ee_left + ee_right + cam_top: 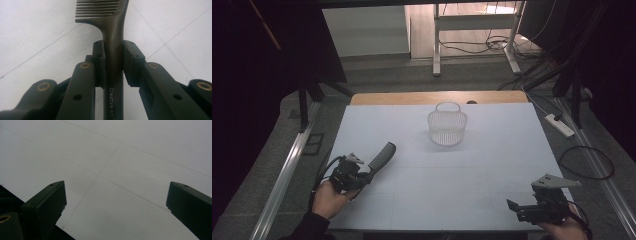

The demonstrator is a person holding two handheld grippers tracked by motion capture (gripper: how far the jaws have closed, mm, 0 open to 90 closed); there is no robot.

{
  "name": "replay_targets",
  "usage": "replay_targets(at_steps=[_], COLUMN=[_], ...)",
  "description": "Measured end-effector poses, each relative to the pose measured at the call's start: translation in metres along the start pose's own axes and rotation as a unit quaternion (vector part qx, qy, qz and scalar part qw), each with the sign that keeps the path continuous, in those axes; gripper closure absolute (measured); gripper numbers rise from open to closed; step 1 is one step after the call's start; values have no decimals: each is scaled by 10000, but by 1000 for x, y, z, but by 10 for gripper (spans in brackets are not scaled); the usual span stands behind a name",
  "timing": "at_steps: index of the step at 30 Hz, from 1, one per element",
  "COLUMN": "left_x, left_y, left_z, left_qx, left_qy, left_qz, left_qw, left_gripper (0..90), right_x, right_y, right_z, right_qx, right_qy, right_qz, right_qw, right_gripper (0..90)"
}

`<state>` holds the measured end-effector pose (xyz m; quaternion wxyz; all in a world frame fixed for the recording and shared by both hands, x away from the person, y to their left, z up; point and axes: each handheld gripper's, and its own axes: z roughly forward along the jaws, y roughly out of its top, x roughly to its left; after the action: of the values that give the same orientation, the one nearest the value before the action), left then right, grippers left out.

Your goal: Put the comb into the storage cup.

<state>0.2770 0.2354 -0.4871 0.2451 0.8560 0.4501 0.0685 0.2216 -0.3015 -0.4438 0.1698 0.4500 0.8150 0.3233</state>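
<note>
from above, my left gripper (364,176) near the bench's (492,165) front left corner clamps a dark plastic comb (382,155); the white mesh basket (447,126) sits toward the far edge. my left gripper view: pads pinch the slim handle (113,62), which could swivel. my right gripper (116,202) gapes wide, holding nothing.

basket (447,128) desk (492,165) back-centre | comb (382,156) front-left in left tool (364,176) | right tool (517,207) front-right
</note>
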Motion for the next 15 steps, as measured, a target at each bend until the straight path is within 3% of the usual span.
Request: replay_targets(at_steps=[5,15], left_x=[-5,-14], left_y=[2,5], left_z=[-3,-8], left_qx=[-216,-561], left_qy=[-228,-484], left_qz=[64,171], left_qw=[9995,9971], left_gripper=[730,729], right_x=[0,0], right_y=[0,0], right_z=[0,-2], right_qx=[-21,-78], right_qy=[12,50], right_qz=[-3,-45], right_qw=[10000,9999], right_gripper=[34,31])
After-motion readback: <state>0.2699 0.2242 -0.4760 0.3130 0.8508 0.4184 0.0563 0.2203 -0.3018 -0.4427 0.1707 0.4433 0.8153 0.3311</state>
